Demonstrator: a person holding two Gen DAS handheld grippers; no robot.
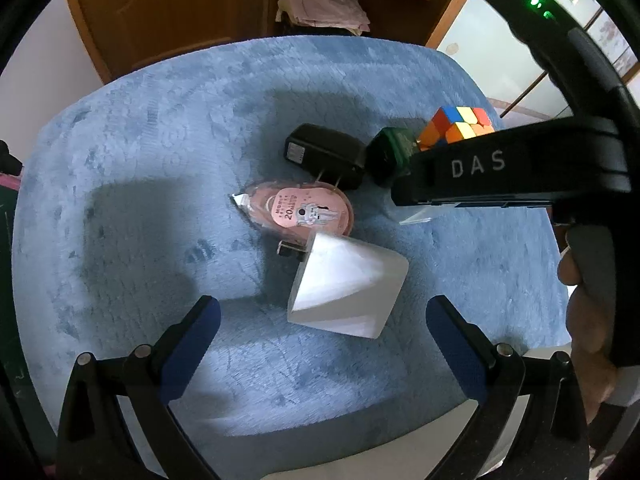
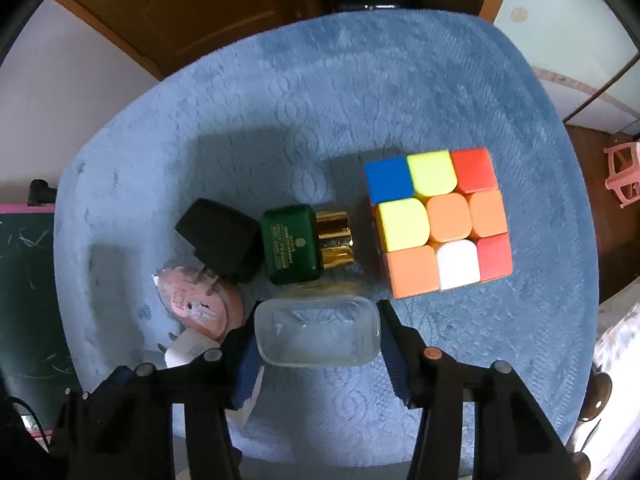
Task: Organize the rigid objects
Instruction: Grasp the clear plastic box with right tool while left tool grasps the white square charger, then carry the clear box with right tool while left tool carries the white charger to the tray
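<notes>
Rigid objects lay clustered on a blue plush cloth [image 2: 360,80] covering a rounded table, bunched at its centre so that either hand could reach them.

Nearest the right gripper [image 2: 318,338], a clear glass rectangular bottle [image 2: 316,336] sat between the blue-padded fingers [image 2: 246,364], which stood at its two short sides. The jaws were narrow and appeared to bear on the glass, judged to be a grasp for relocation. Just beyond the bottle, a dark green cap with a gold collar [image 2: 298,244] lay on its side, likely belonging to the bottle. A black plug-in power adapter [image 2: 220,240] touched the cap on the left, its prongs resting over a pink oval correction-tape dispenser [image 2: 200,304]. A multicoloured puzzle cube [image 2: 440,220] stood apart on the right, near the gold collar.

The left gripper [image 1: 320,324] hung wide open and empty, pointing steeply down. A white cube-shaped charger [image 1: 348,284] lay tilted just ahead of its fingertips, not between the pads, and was judged the probable next pick. Farther back, wooden furniture [image 2: 180,12] stood behind the table.
</notes>
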